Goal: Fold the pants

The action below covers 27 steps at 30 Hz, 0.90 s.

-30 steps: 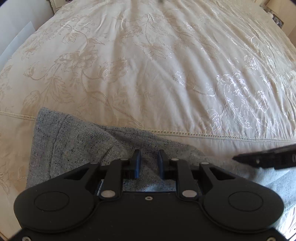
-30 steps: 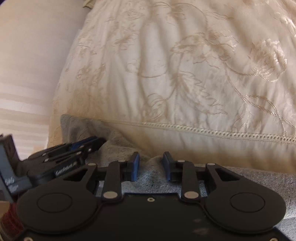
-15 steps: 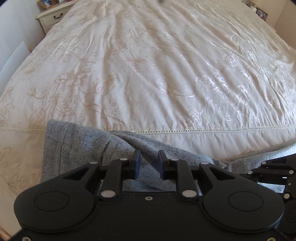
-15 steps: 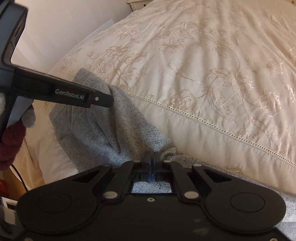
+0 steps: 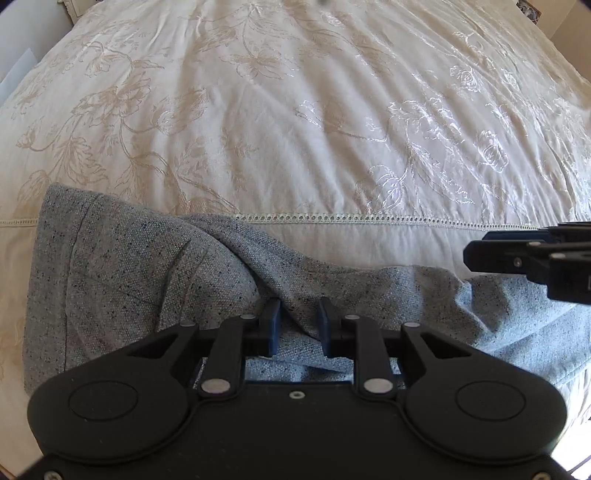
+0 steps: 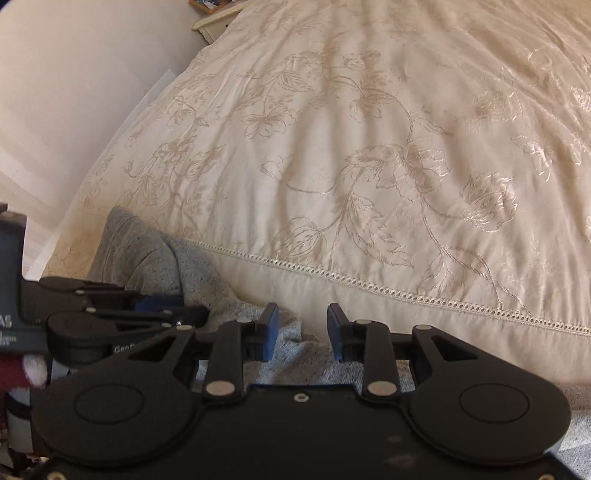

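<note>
The grey speckled pants lie bunched along the near edge of the bed, and also show in the right wrist view. My left gripper is open, with a raised fold of the grey cloth between its blue fingers. My right gripper is open just above the cloth near the bed edge. The right gripper shows at the right in the left wrist view. The left gripper shows at the left in the right wrist view.
A cream bedspread with a floral pattern and a lace seam covers the bed. A wall and a bedside table lie to the left of the bed.
My right gripper was shut on the pants half a second ago and has opened and let them go. The left gripper stays open over the fold. Both views have shifted slightly.
</note>
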Tool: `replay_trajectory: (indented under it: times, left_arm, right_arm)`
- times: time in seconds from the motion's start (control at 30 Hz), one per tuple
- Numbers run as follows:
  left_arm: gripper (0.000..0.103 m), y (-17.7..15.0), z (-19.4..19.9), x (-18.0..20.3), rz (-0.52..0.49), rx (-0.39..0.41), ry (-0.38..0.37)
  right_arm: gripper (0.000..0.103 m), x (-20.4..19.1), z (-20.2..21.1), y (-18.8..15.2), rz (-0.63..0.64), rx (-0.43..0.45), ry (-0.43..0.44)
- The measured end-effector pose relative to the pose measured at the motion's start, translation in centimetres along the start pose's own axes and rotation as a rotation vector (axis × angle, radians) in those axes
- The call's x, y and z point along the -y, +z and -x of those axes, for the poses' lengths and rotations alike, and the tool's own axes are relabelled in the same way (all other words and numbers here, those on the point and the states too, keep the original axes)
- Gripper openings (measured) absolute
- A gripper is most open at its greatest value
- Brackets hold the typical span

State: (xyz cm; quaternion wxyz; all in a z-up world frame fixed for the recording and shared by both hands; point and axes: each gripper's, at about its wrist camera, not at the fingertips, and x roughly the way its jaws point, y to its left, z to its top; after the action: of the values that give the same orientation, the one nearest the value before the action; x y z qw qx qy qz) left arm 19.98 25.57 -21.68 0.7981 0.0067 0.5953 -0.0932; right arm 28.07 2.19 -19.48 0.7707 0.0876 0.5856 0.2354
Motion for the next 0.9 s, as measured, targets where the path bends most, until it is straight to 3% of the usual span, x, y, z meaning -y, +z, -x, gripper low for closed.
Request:
replay_trajectory:
  times: [0.17,0.23,0.3,0.4,0.47,0.53,0.6,0.73,0.9]
  left_arm:
    - [0.032,0.2,0.2,0.0,0.009,0.004,0.004]
    - [0.032,0.3,1.6,-0.2,0.031,0.031,0.007]
    - [0.032,-0.1,3.7,-0.7,0.058,0.085,0.005]
    - [0.032,-1.4,4.8,-1.7,0.084,0.092,0.023]
    - [0.032,-2.4,3.7,-2.6,0.104,0.034,0.042]
    - [0.031,-3.4,1.2,-3.3,0.117,-0.089,0.065]
    - [0.028,-4.5,-0.4,-3.7,0.131,-0.176,0.063]
    - [0.028,-5.1,-0.3,-3.4,0.115,-0.141,0.07]
    - [0.029,-5.2,-0.6,-3.5,0.139,-0.136,0.075]
  right_arm:
    - [0.034,1.4,-4.5,1.7,-0.116,-0.19,0.09]
    - [0.027,1.5,-5.4,1.4,-0.131,-0.218,0.13]
    - [0.01,1.1,-5.0,0.9,-0.109,-0.177,0.148]
    - [0.007,0.6,-4.1,0.2,-0.09,-0.14,0.15]
    - [0.005,0.4,-3.7,-0.2,-0.081,-0.118,0.143]
    - [0.004,0.2,-3.1,-0.3,-0.063,-0.092,0.126]
    - [0.003,-0.7,-1.7,0.8,0.006,-0.005,0.065]
    - [0.003,-1.4,0.8,4.2,0.076,0.183,-0.007]
    - [0.002,-0.8,-2.8,7.0,0.117,0.162,-0.115]
